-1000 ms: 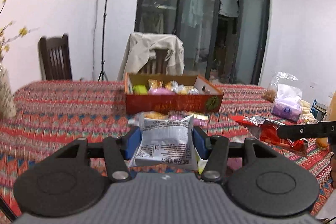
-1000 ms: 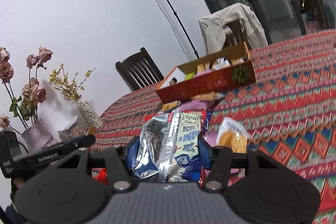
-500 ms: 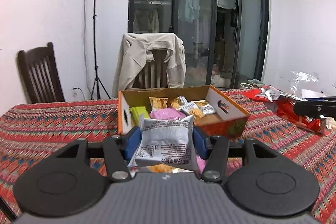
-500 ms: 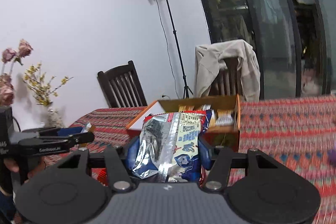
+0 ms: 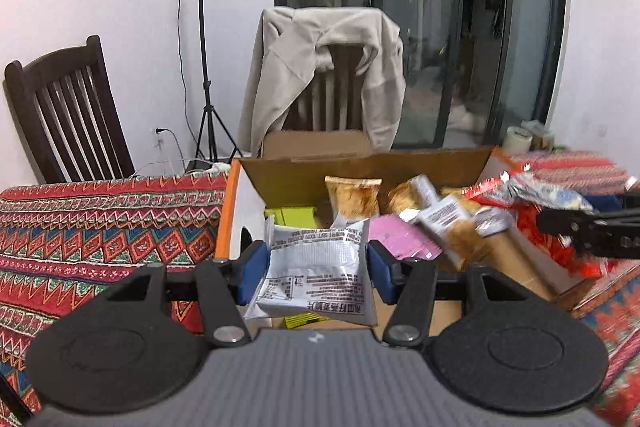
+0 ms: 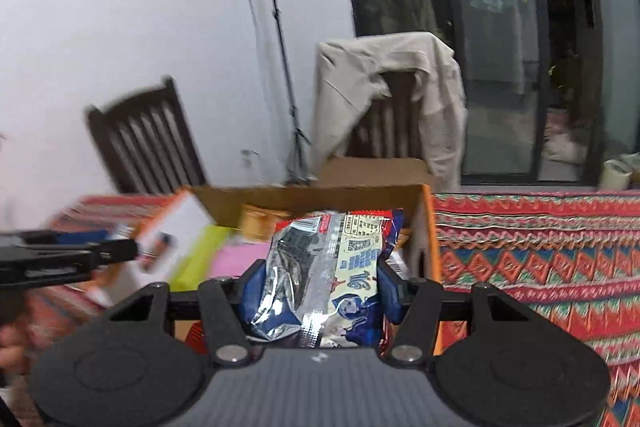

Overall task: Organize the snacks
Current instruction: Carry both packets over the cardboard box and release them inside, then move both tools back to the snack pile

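Note:
My left gripper [image 5: 316,267] is shut on a white and grey snack packet [image 5: 320,287], held over the near left part of an open cardboard box [image 5: 360,167]. Inside the box lie a pink packet [image 5: 400,239], a green pack [image 5: 292,217], a golden packet [image 5: 352,195] and other snacks. My right gripper [image 6: 320,283] is shut on a silver, blue and red packet [image 6: 332,251] above the box's [image 6: 320,197] right half. The left view shows the right gripper [image 5: 580,223] at its right edge. The left gripper [image 6: 80,255] appears blurred at the left of the right view.
The box stands on a table under a red patterned cloth [image 5: 100,227]. Behind it is a chair draped with a beige jacket [image 5: 328,67], with a dark wooden chair [image 5: 68,107] and a light stand [image 5: 204,67] to the left. Glass doors [image 5: 460,27] fill the back wall.
Both grippers have travelled across the table to the box, each keeping its packet. The box has grown from a far object to filling the middle of both views.

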Demonstrator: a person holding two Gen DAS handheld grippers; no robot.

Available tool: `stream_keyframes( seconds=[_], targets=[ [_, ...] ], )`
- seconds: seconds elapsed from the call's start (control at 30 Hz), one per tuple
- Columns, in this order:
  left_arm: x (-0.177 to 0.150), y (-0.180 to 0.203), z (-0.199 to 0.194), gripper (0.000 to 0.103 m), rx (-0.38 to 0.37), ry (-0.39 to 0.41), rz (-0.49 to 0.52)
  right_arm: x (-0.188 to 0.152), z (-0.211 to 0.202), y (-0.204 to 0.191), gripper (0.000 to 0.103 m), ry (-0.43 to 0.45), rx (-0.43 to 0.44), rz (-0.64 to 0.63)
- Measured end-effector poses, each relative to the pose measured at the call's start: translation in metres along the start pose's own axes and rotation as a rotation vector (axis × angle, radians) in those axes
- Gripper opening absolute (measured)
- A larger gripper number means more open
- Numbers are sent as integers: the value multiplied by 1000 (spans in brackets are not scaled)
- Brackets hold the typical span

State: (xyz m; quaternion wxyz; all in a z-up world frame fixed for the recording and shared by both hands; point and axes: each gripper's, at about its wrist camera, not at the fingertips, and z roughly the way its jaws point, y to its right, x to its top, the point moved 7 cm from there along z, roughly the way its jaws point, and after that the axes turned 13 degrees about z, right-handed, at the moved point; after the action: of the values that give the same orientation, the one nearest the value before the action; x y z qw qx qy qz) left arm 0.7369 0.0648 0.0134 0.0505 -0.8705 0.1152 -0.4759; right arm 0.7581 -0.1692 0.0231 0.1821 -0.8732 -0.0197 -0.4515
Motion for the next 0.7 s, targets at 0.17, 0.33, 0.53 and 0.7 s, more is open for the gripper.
stream_keyframes(
  seconds=[0.17,0.33,0.53,0.7],
  targets=[
    [-15,6,14,68,14,-42,38,-15,38,0,56,-37,-92,-94],
    [-21,9,10,73,-1,-57,53,-30,48,-2,63,-56,-146,-169],
    [-11,-3,-20,81,15,-55,27,-13,17,-6,73,-24,-131,-173],
    [8,-15,-68,84,16,-21,5,9,-39,-17,77,26,-81,-182]
  ],
)
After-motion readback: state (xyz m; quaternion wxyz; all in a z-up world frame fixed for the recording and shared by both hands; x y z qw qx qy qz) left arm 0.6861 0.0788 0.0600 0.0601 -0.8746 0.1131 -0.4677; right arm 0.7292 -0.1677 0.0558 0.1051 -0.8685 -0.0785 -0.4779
